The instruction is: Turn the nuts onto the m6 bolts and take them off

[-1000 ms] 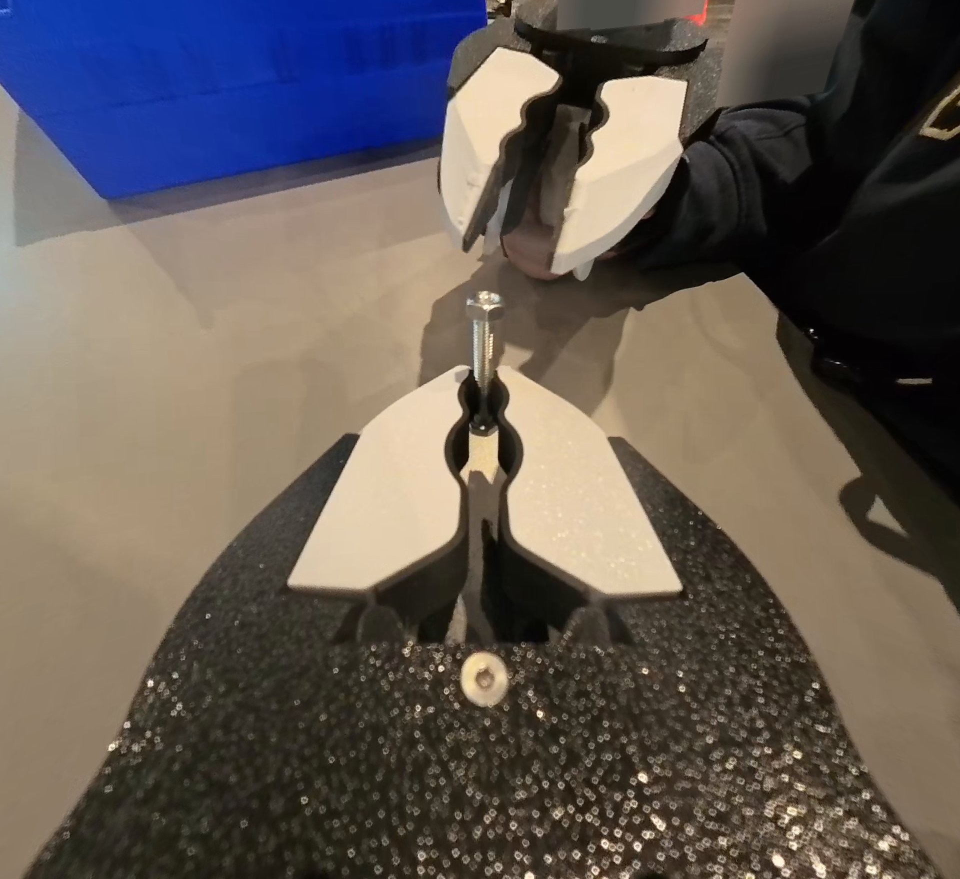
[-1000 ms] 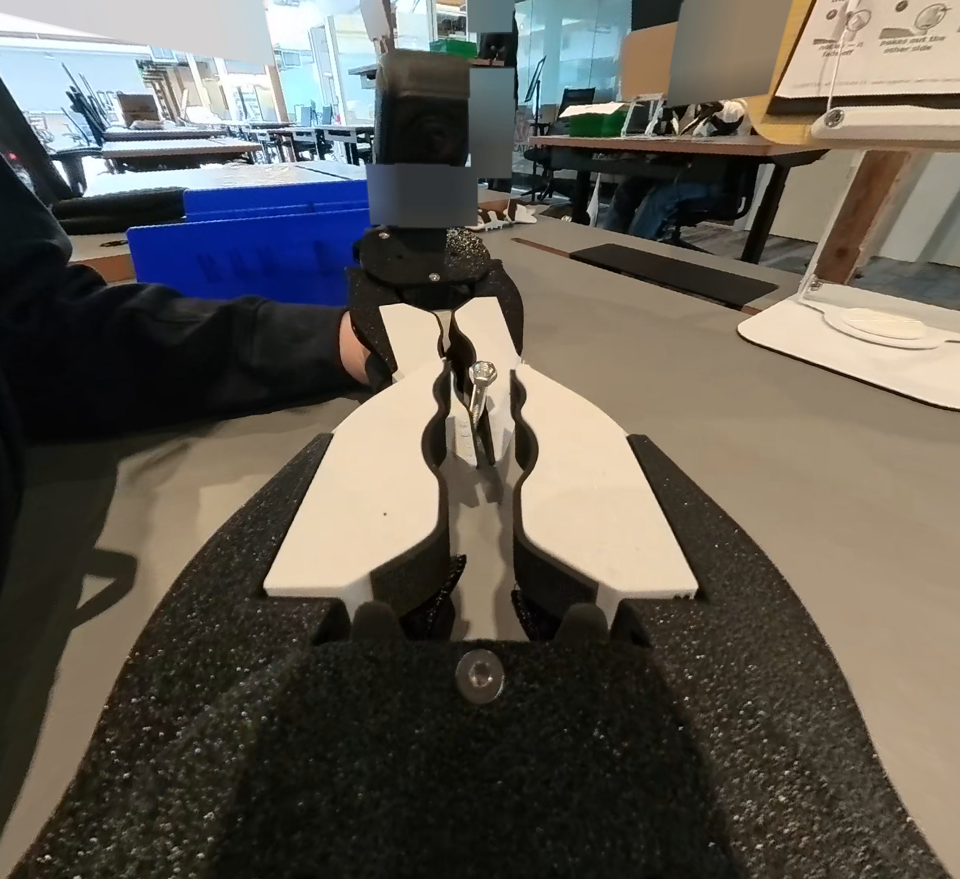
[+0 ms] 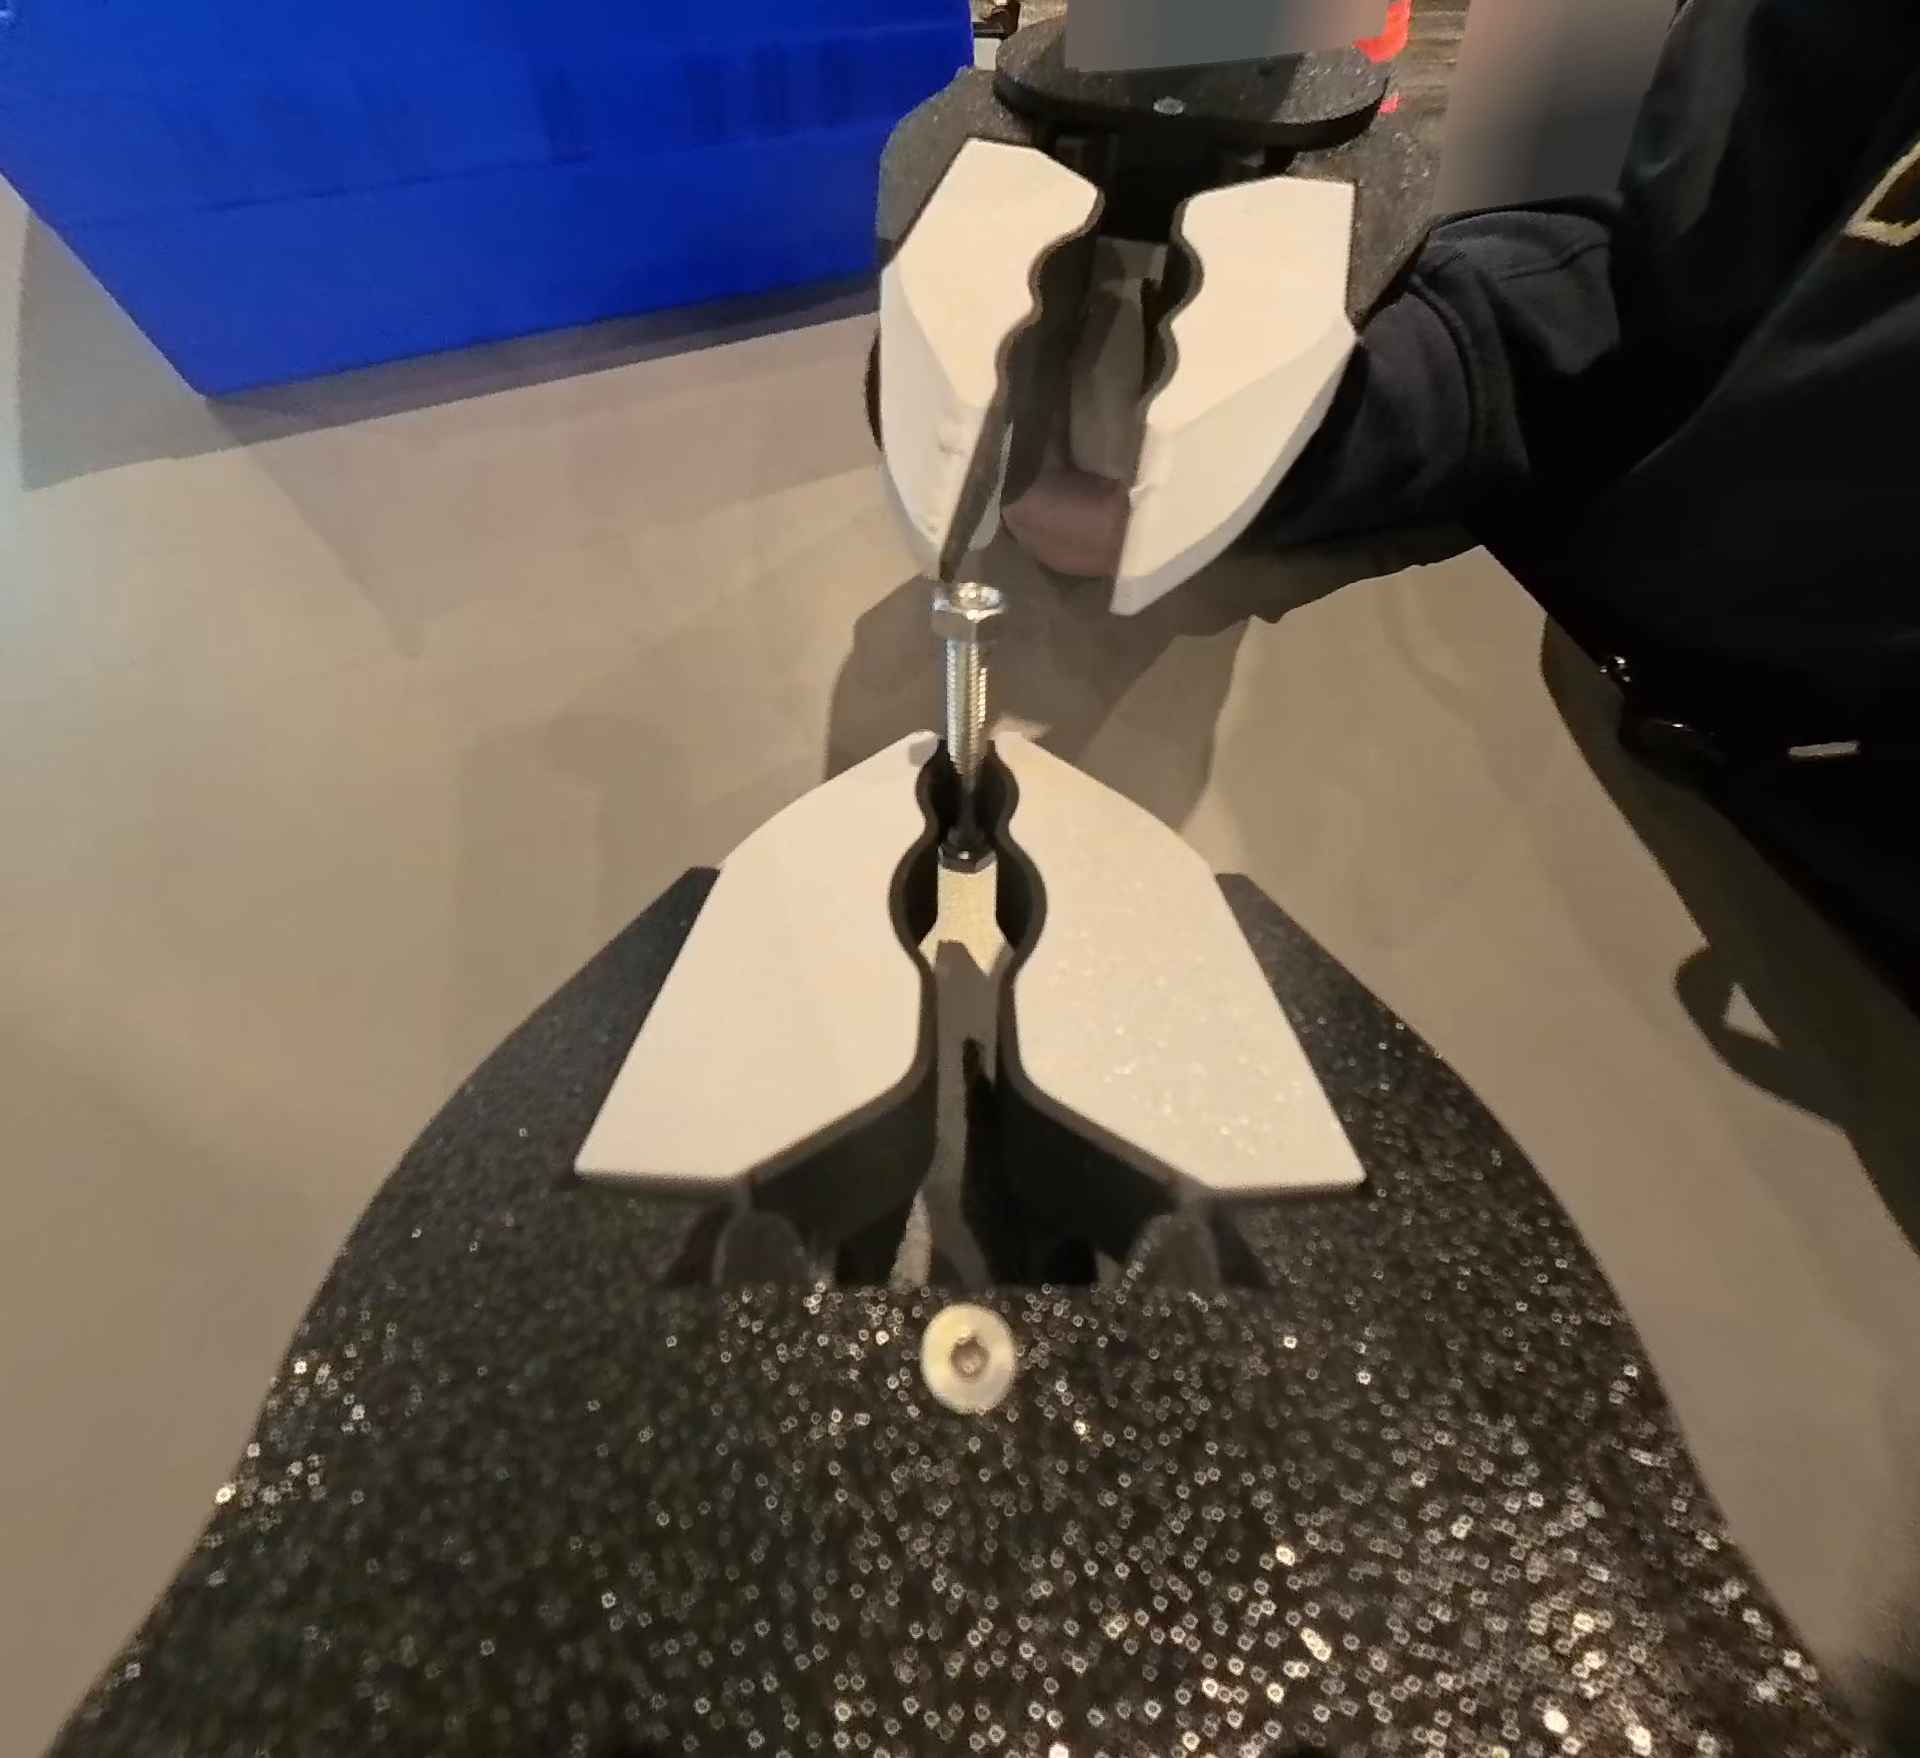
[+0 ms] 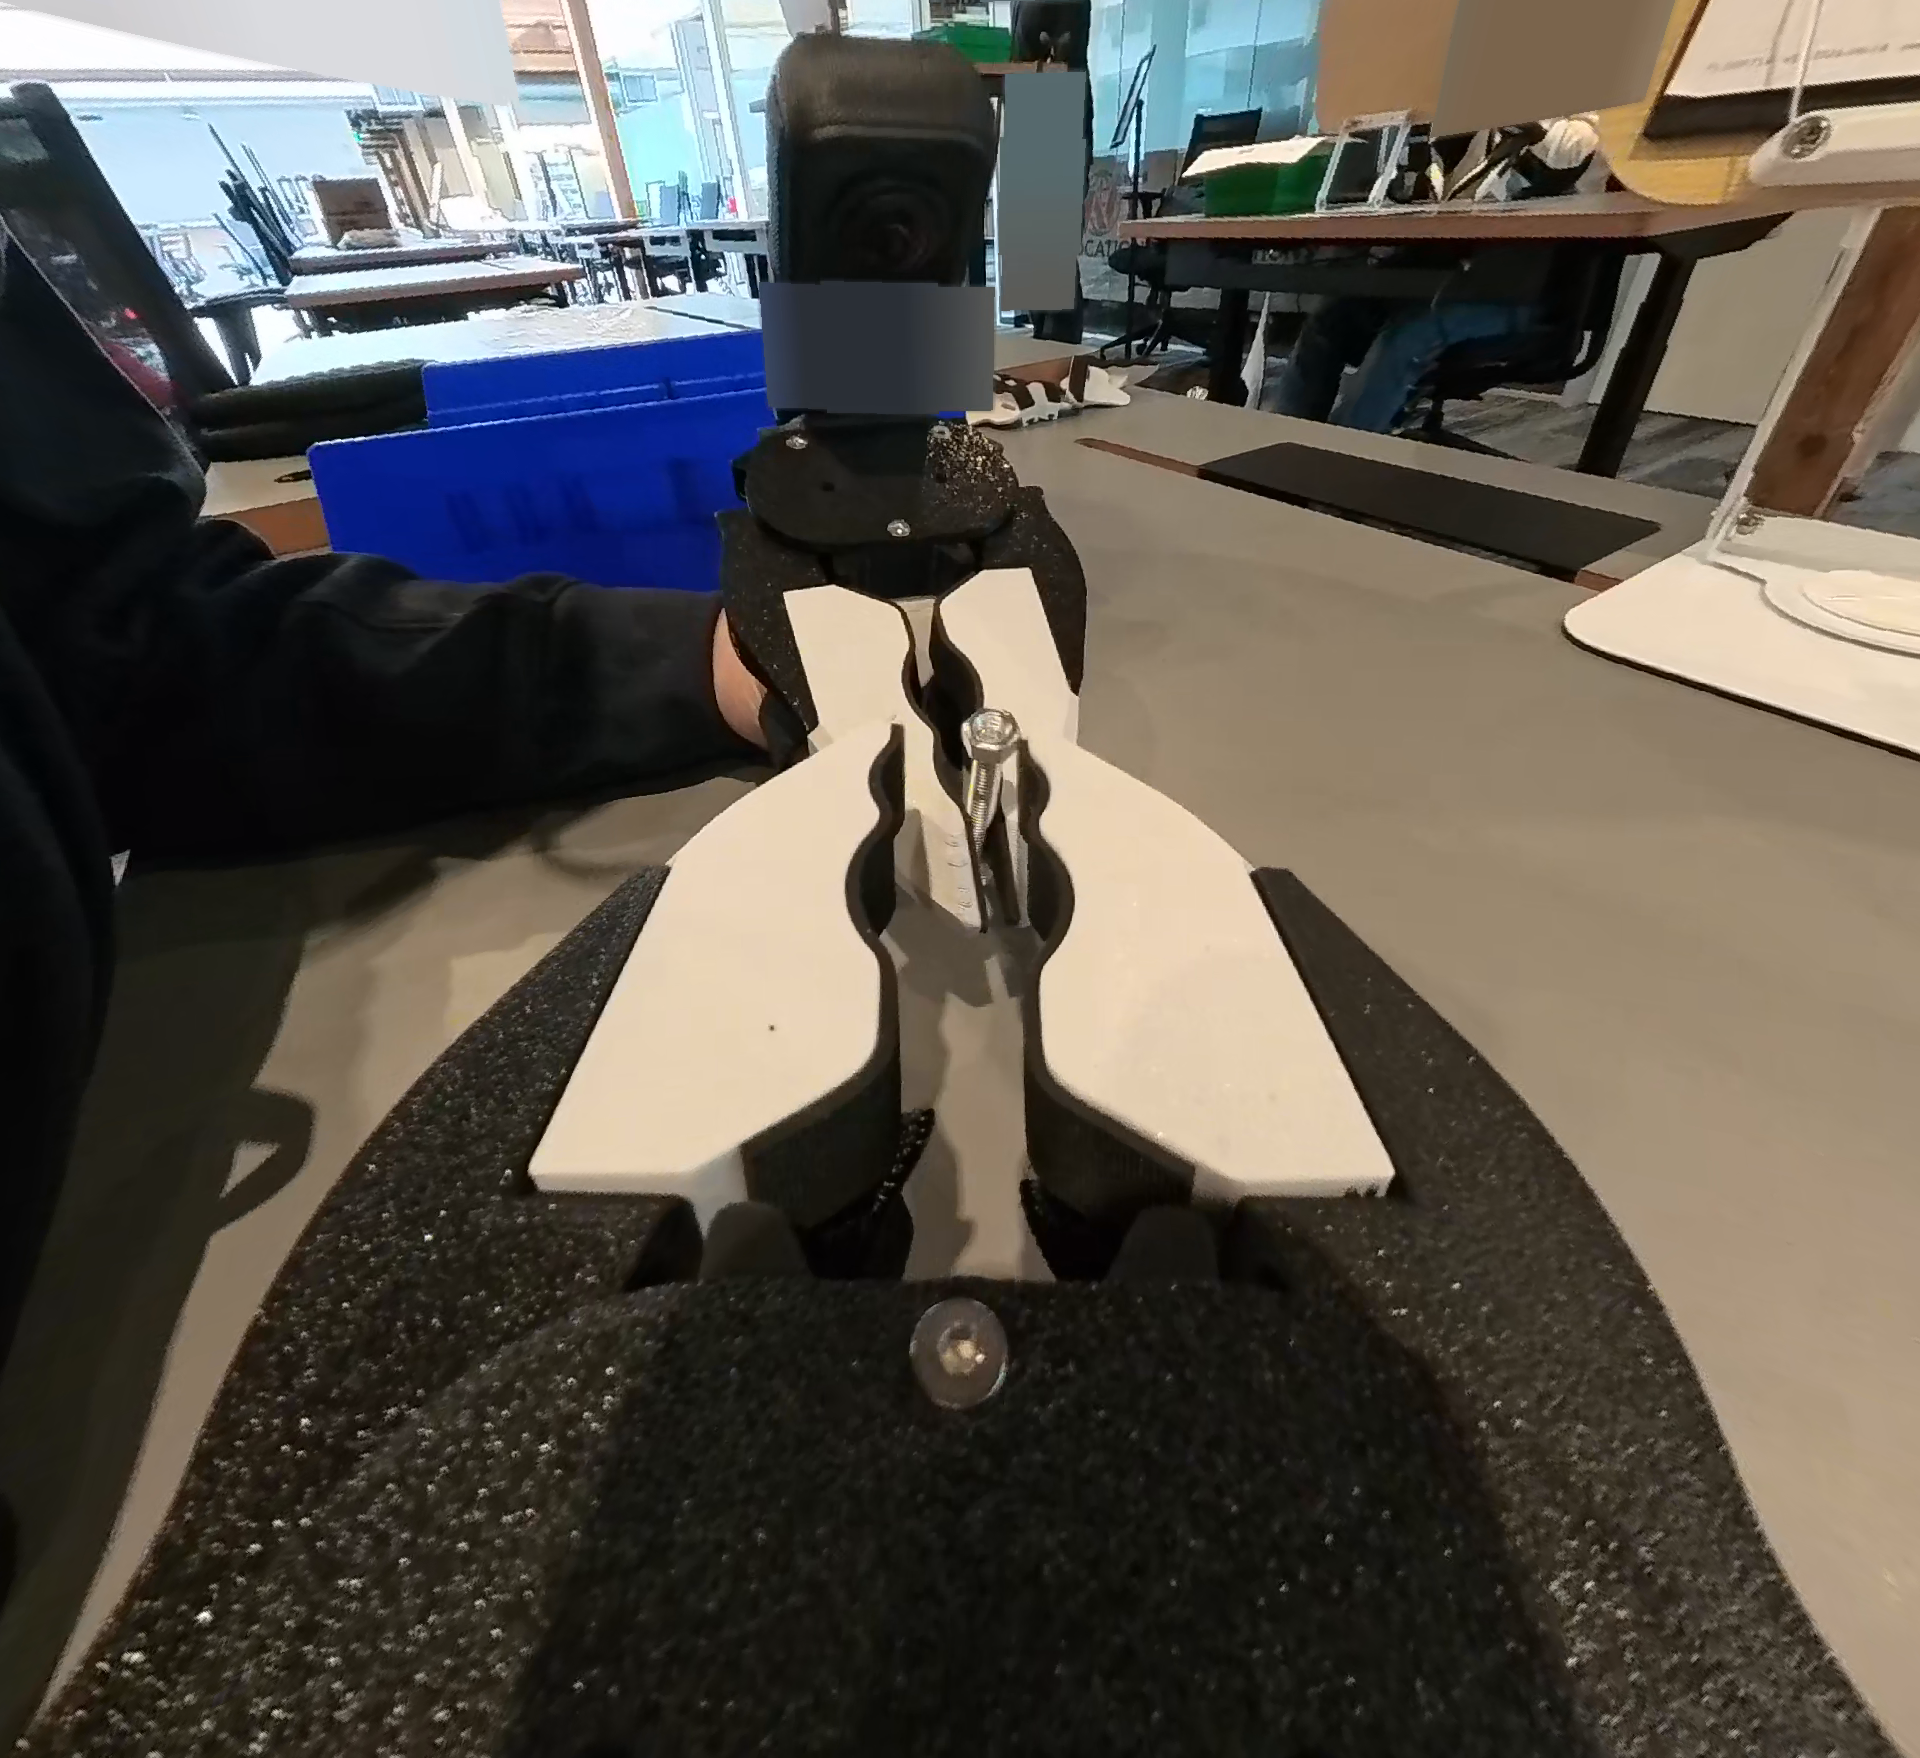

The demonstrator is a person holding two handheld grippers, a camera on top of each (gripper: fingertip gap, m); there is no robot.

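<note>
Left wrist view: left gripper (image 3: 966, 758) clenched on the bolt (image 3: 966, 669), head outward; right gripper (image 3: 1023, 555) parted, just beside that head, above the bench (image 3: 364, 721).

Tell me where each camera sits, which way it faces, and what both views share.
Left wrist view: on the left gripper, looking along its fingers at the bolt it clamps, head away from the camera; beyond, the open right gripper, a sleeve, a bin.
Right wrist view: on the right gripper, facing the left gripper and a sleeve.
Shared: both grippers, bolt, bin, table.
</note>
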